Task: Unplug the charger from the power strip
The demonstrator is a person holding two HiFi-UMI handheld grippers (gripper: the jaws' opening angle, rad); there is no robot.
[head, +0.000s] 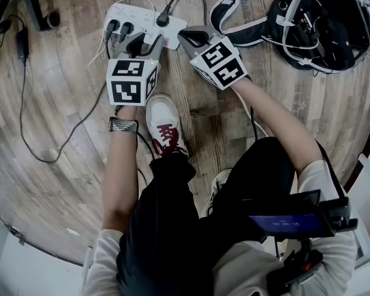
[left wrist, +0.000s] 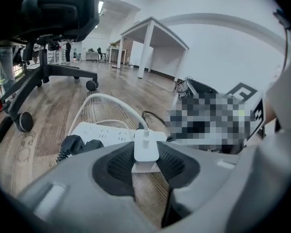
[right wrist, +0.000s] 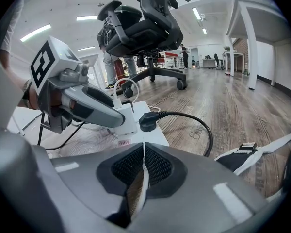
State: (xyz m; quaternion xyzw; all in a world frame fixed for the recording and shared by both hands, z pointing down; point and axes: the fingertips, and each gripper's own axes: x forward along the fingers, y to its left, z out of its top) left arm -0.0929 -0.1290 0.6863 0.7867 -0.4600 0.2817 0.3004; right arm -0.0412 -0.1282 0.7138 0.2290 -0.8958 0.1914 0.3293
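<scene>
A white power strip (head: 132, 16) lies on the wooden floor, also seen in the left gripper view (left wrist: 104, 132) and the right gripper view (right wrist: 148, 130). A white charger (left wrist: 146, 148) with a white cable stands at its near end. My left gripper (left wrist: 146, 155) is shut on the charger; whether its prongs sit in the socket is hidden. In the head view that gripper (head: 147, 42) reaches the strip from below. My right gripper (head: 186, 37) is shut with nothing in it, its tip (right wrist: 143, 147) at the strip's right end. A black plug (head: 162, 20) and two more black plugs (head: 118, 28) sit in the strip.
A black office chair (right wrist: 145, 28) stands behind the strip on castors (left wrist: 24, 121). A black bag with white straps (head: 324, 20) lies to the right. The person's shoe (head: 165, 125) is just below the grippers. A thin black cable (head: 31, 122) runs across the floor at left.
</scene>
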